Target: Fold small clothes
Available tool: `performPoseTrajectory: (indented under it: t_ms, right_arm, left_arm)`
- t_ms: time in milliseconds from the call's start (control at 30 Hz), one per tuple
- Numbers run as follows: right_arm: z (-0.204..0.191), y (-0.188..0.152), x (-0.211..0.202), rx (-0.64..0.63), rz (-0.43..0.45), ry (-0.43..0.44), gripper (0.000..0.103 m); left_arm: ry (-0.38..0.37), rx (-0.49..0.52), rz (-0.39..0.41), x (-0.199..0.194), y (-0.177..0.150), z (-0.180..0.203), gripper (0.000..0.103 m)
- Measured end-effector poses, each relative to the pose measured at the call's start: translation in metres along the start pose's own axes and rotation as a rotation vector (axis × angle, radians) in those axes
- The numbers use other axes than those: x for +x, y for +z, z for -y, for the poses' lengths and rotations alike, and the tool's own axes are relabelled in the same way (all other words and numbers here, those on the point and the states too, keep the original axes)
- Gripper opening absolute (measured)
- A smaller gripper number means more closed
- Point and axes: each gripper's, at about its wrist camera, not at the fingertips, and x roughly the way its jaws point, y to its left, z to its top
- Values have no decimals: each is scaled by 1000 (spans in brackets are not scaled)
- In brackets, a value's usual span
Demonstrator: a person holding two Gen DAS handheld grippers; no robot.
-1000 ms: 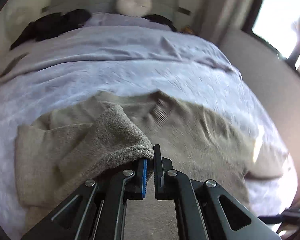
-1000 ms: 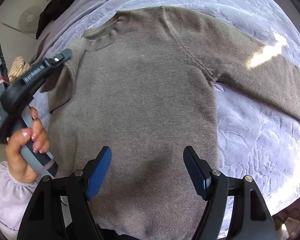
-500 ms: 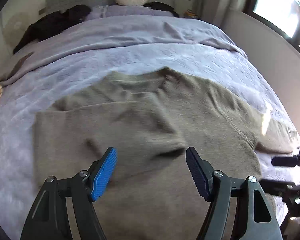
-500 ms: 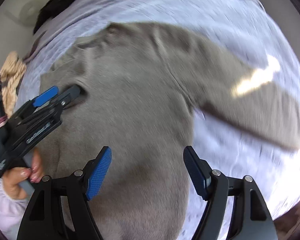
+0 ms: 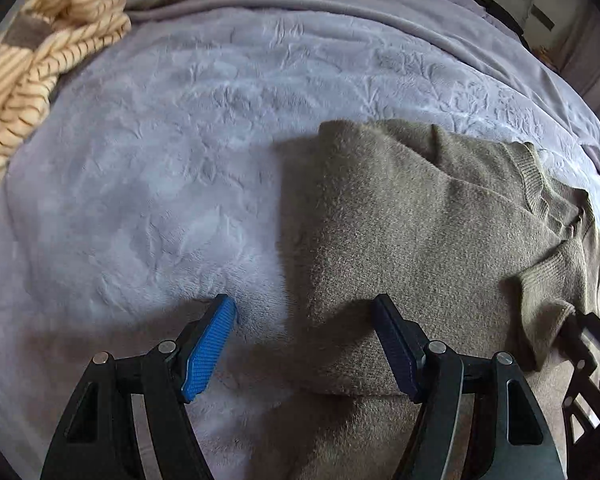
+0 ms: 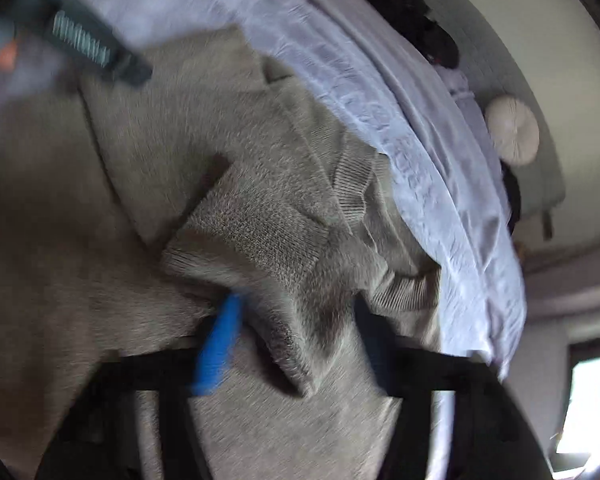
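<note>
A grey-brown knit sweater (image 5: 400, 216) lies on the lavender bed cover (image 5: 160, 140), one sleeve folded across its chest. My left gripper (image 5: 303, 304) is open and points down over the sweater's left folded edge. Its blue pad hangs over the cover and its other finger over the knit, gripping nothing. In the blurred right wrist view my right gripper (image 6: 296, 328) is closing around the folded sleeve (image 6: 260, 232), near the ribbed collar (image 6: 352, 176). Its jaws still stand apart with the sleeve between them. The left gripper's body shows blurred at the upper left.
A beige striped garment (image 5: 40, 52) is bunched at the bed's far left. A round cream cushion (image 6: 512, 128) and dark clothes (image 6: 412, 20) sit by the headboard. A bright window (image 6: 592, 400) shows at the lower right. The bed's edge runs close to the sweater's right side.
My left gripper let go of the sleeve, opened and swung over to the sweater's left edge. My right gripper rolled and moved onto the folded sleeve, its jaws now narrower.
</note>
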Motion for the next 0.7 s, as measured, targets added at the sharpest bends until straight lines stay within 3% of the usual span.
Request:
performPoseTrajectory:
  t_ms: [100,167,233,333,467,600,633,700]
  right_arm:
    - [54,-16,-10,319,53,150,10]
    - [101,-47,-13,615,98,269,10]
    - [138,-92,-7,910,115,357,10]
    - [163,-171,24,1311,84,499,10]
    - [151,-237,62,1569,8,596,8]
    - [146,-276,70,1765,71,761,4]
    - [146,-279,70,1793,86,794,12]
    - [148,-283,67,1822,103,846,16]
  left_arm:
    - [-8,-7,7,2,1,-3,73]
    - [-7,0,10,4,2,-3,73]
    - [-4,4,11,4,1,-2,73]
    - [-9,9,10,1,-3,2,73]
    - [10,20,6,0,-5,13,73]
    - [15,3,-2,-5,-4,12,73]
    - [20,6,-1,-8,-4,13,73]
    - [21,14,13,-15,-5,14,73]
